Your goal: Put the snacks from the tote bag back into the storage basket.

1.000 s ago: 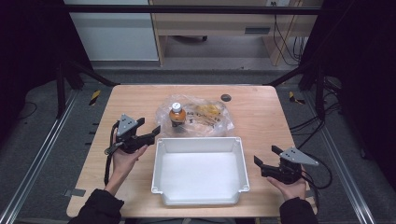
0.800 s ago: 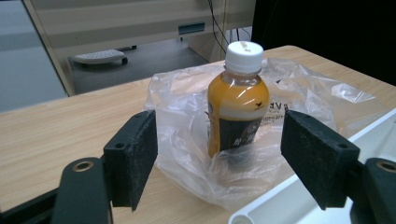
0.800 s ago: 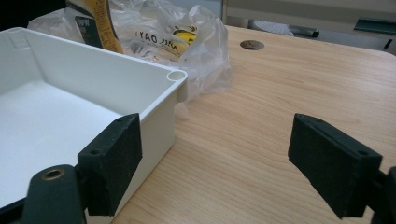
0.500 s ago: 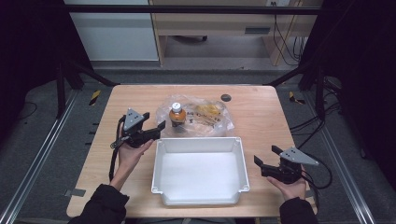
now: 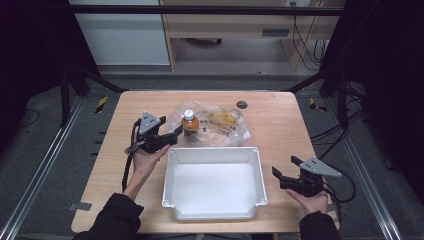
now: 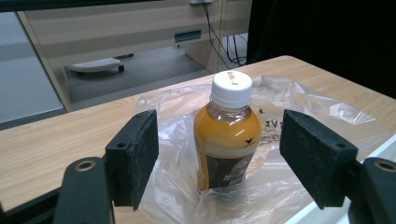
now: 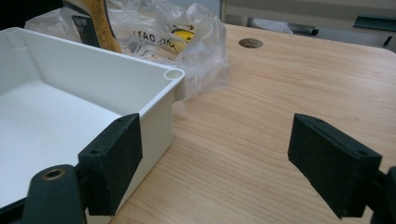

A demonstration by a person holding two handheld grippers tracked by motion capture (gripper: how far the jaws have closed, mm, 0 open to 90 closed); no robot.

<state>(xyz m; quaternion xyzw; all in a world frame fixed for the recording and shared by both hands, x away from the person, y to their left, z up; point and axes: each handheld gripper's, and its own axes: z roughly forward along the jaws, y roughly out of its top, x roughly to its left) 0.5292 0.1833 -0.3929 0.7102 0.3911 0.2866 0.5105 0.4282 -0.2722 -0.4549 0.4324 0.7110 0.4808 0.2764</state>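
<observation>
A small bottle (image 5: 189, 123) of orange drink with a white cap (image 6: 231, 86) stands upright on a crumpled clear plastic bag (image 5: 222, 125) at the middle back of the table. My left gripper (image 5: 174, 137) is open just left of it, jaws pointing at it. In the left gripper view the bottle (image 6: 227, 140) stands framed between the two pads (image 6: 135, 156) of my left gripper (image 6: 224, 156), a little beyond them and untouched. My right gripper (image 5: 284, 167) is open and empty beside the right wall of the white tray (image 5: 212, 151).
The empty white tray (image 7: 93, 79) takes up the front middle of the wooden table (image 5: 280, 125). The bag (image 7: 187, 37) with yellow packets lies against its far rim. A round dark grommet (image 5: 242, 104) sits near the back edge. Bare wood lies ahead of the right gripper (image 7: 224, 163).
My left gripper has moved right and a little away from the person, closing in on the bottle. The right gripper has kept still.
</observation>
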